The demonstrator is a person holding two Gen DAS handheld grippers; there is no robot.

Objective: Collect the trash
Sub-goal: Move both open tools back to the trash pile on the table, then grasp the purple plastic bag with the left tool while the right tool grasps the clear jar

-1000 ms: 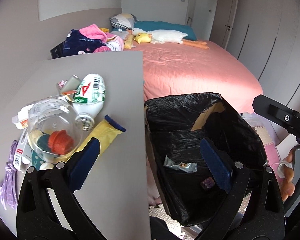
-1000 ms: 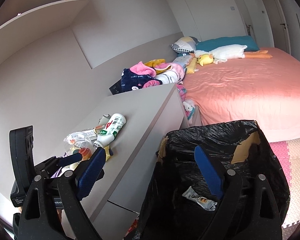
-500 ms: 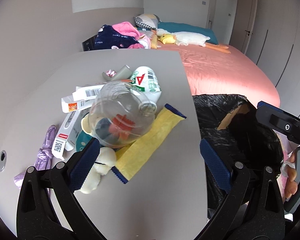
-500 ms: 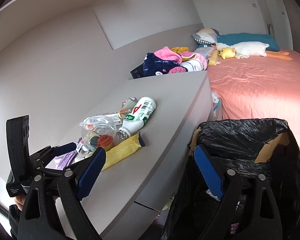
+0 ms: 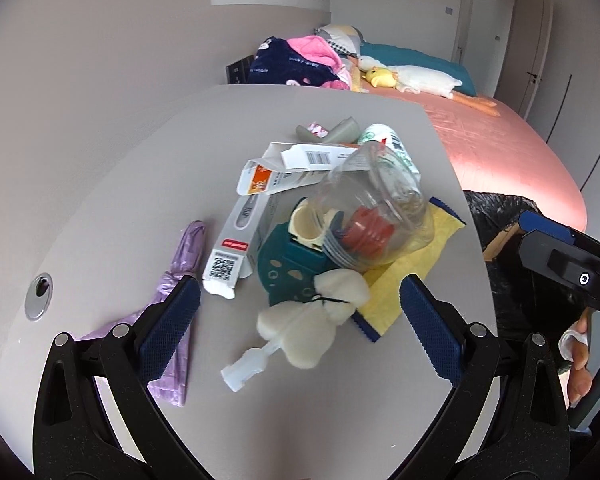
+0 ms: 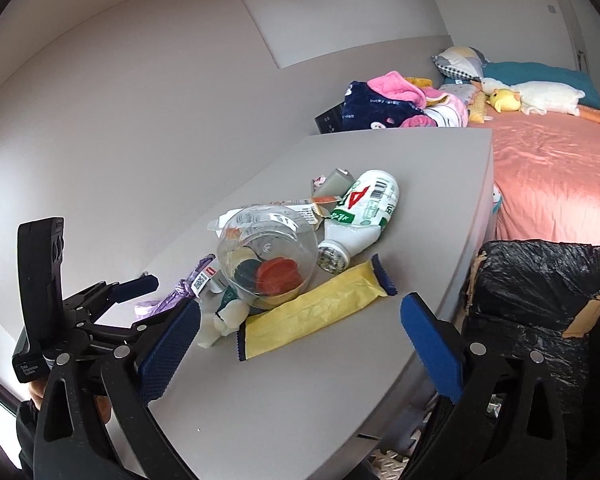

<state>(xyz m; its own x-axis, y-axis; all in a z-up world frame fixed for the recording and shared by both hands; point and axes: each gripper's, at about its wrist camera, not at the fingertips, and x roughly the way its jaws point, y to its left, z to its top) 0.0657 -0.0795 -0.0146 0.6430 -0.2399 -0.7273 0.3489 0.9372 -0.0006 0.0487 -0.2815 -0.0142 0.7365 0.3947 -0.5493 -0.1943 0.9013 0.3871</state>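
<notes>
At the bottom of the left wrist view the left hand-held gripper (image 5: 300, 320) tilts down toward the grey tabletop (image 5: 340, 412), its blue-padded jaws spread wide with nothing between the pads; a white fluffy scrap with a clear plastic stub (image 5: 300, 324) lies on the surface in the gap, untouched. At the lower right edge of that view a person's fingers (image 5: 578, 356) curl round the black frame of the other tool.

In the right wrist view the right hand-held gripper (image 6: 300, 340) also points down at the tabletop (image 6: 320, 400), released; its jaws have just been opening further and grasp nothing. A long yellow wrapper with dark blue ends (image 6: 316, 312) lies just beyond its pads.

Behind the wrapper, mid-frame, sits the trash heap: a clear plastic jar on its side with a red cap inside (image 6: 266, 256), a white bottle with green and red print (image 6: 360, 208), white cartons with barcodes (image 5: 260, 208), a teal box (image 5: 288, 264) and, at the left, a crumpled lilac wrapper (image 5: 180, 292).

At the right edge a black bin bag (image 6: 540, 300) hangs open beside the tabletop. Farther, in the upper right, is a bed with a pink sheet (image 6: 552, 172), piled clothes (image 6: 388, 104) and a white plush goose (image 6: 540, 96).
</notes>
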